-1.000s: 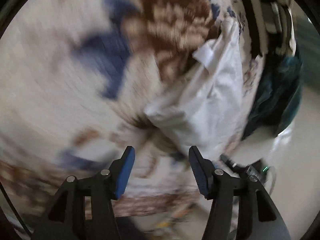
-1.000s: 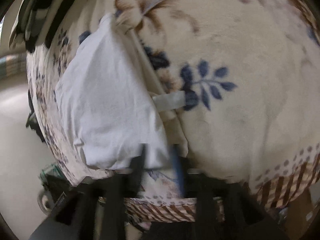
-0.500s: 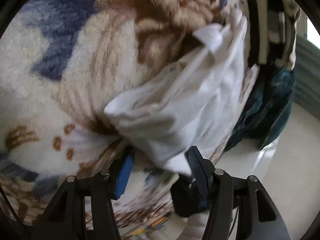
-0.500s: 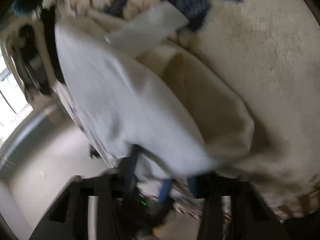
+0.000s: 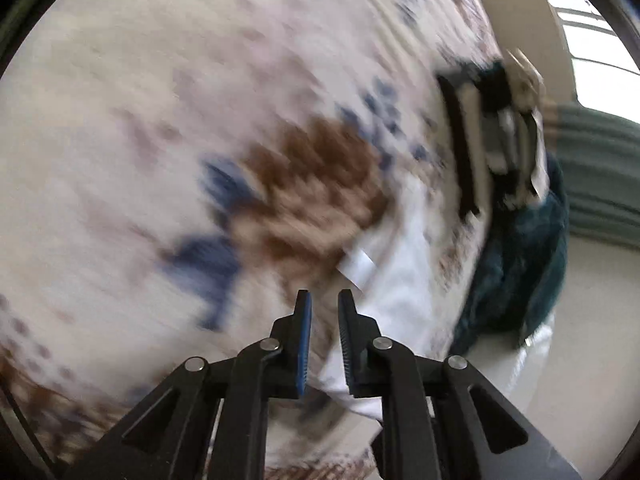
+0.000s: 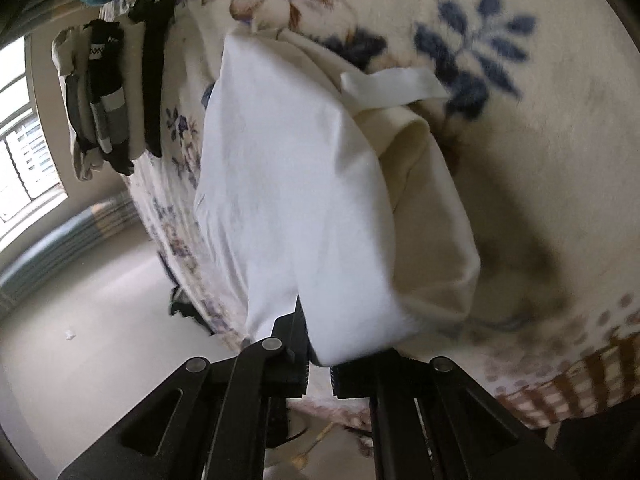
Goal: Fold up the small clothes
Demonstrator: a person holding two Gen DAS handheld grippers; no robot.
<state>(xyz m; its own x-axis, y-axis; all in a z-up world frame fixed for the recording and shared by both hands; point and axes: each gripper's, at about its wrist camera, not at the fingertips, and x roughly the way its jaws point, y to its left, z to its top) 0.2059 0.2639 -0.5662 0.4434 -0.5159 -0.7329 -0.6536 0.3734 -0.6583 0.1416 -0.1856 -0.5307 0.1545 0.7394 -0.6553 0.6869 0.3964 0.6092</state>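
A small white garment [image 6: 288, 168] lies on the floral fleece blanket [image 6: 552, 168] near the bed's edge. Its cream inner side [image 6: 432, 208] and a white strap [image 6: 392, 84] show. My right gripper [image 6: 316, 332] is shut on the garment's near edge and its jaws are still closing. The held edge is raised and curls over the right finger. In the blurred left wrist view the garment [image 5: 404, 280] runs down to my left gripper [image 5: 324, 298]. Those jaws are closing to a narrow slit. White cloth sits low between the pads, and blanket [image 5: 160, 120] shows between the tips.
A stack of folded dark and grey clothes [image 6: 108, 96] [image 5: 500, 132] lies further along the bed. A teal fleece item [image 5: 520, 272] hangs at the bed's edge. Pale floor [image 6: 80, 320] lies below, and a window [image 6: 20, 128] is beyond.
Both pairs of jaws went from wide apart to nearly together on the white garment. The left gripper drew back and up from the cloth. The right gripper rolled and raised the near edge.
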